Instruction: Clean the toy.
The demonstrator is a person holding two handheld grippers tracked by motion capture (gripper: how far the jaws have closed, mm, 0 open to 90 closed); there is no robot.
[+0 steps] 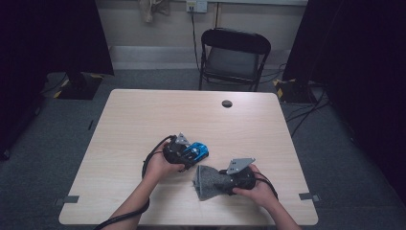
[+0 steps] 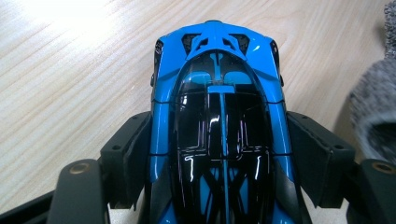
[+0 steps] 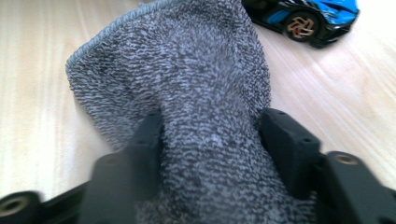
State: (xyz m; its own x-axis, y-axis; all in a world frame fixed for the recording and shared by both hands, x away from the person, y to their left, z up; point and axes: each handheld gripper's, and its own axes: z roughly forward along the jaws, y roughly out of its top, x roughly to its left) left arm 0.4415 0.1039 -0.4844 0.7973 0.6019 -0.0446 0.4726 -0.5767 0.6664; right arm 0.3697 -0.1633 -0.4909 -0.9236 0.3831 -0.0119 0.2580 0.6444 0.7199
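A blue and black toy car (image 1: 200,150) rests on the light wooden table (image 1: 143,115) near its middle. My left gripper (image 1: 190,155) is shut on it; in the left gripper view both pads press the flanks of the car (image 2: 219,93), whose nose points away from me. Just right of it lies a grey terry cloth (image 1: 206,183). My right gripper (image 1: 221,178) is shut on that cloth, and in the right gripper view the cloth (image 3: 187,70) bunches up between the two jaws. Beyond the cloth I see the car's side and wheel (image 3: 303,18).
A round cable hole (image 1: 227,103) sits near the table's far edge. A black folding chair (image 1: 234,52) stands behind the table. The cloth's edge (image 2: 373,107) lies close to the car on the right of the left gripper view. Bare tabletop stretches to the left and far side.
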